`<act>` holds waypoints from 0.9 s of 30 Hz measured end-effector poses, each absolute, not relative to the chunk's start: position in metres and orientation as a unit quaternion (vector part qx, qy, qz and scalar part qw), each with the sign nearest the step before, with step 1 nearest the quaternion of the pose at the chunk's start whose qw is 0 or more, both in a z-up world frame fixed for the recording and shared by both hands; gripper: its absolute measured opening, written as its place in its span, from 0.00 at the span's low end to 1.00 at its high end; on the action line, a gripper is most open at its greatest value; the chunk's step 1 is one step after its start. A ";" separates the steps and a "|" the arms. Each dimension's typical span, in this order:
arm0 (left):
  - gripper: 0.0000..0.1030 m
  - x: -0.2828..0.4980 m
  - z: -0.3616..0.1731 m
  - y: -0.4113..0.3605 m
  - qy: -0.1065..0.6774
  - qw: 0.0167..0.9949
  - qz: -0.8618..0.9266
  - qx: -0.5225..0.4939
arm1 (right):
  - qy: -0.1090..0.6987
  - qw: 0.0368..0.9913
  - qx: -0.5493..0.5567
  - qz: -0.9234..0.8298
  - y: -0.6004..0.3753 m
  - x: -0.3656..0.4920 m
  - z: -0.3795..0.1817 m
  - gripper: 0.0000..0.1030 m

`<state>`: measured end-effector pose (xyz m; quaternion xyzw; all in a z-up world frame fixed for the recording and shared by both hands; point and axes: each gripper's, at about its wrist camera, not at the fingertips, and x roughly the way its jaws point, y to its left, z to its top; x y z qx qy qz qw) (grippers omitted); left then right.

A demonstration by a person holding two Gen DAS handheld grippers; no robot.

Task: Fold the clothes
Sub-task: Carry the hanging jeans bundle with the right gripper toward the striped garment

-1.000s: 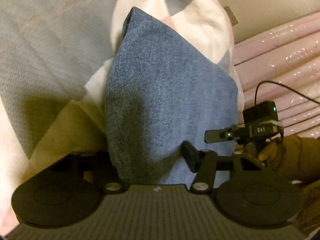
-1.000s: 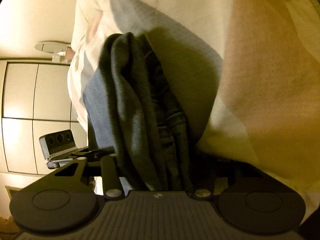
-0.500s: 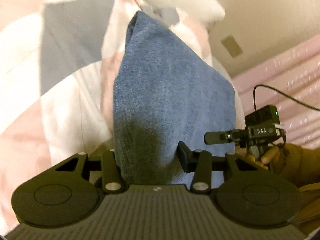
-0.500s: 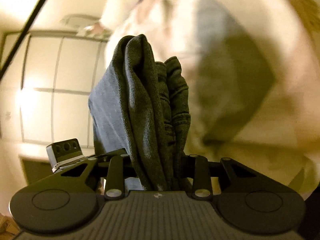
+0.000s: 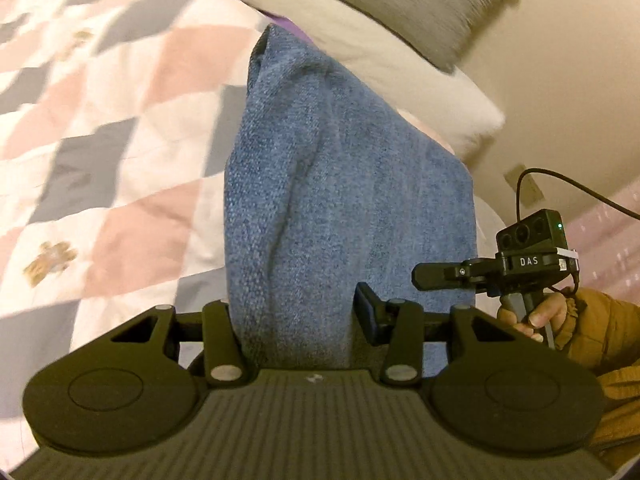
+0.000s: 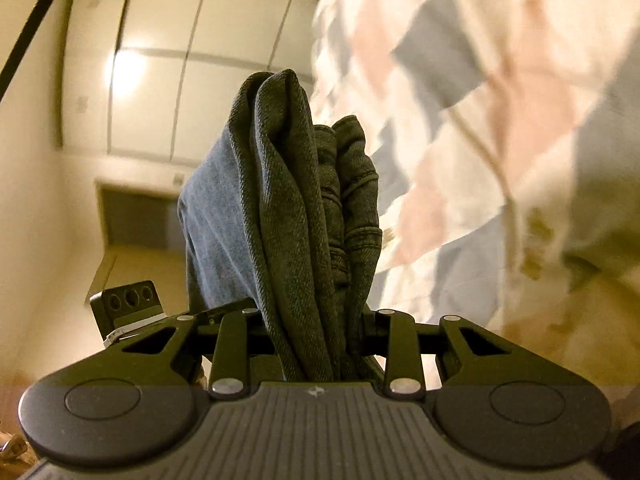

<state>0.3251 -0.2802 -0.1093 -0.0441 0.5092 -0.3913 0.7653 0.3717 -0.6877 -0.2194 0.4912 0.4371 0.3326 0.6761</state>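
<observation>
**Both grippers clamp the denim above the bed**

Seen from the left wrist, the checked quilt [image 5: 100, 128] spreads wide and bare at left; the left gripper [image 5: 296, 316] has its jaws clamped on the flat blue jeans [image 5: 340, 200], with pillows [image 5: 420, 52] beyond. At right, a hand [image 5: 536, 316] holds the right gripper [image 5: 492, 272]. Only the right wrist view shows cupboard doors [image 6: 160, 80] at left, the right gripper's jaws clamped on bunched seams and hems, and quilt at right.
</observation>
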 end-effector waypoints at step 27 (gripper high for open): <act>0.39 0.052 -0.073 0.031 0.397 0.893 -0.041 -0.210 | 0.541 0.496 0.267 0.624 -0.333 0.290 -0.146 0.31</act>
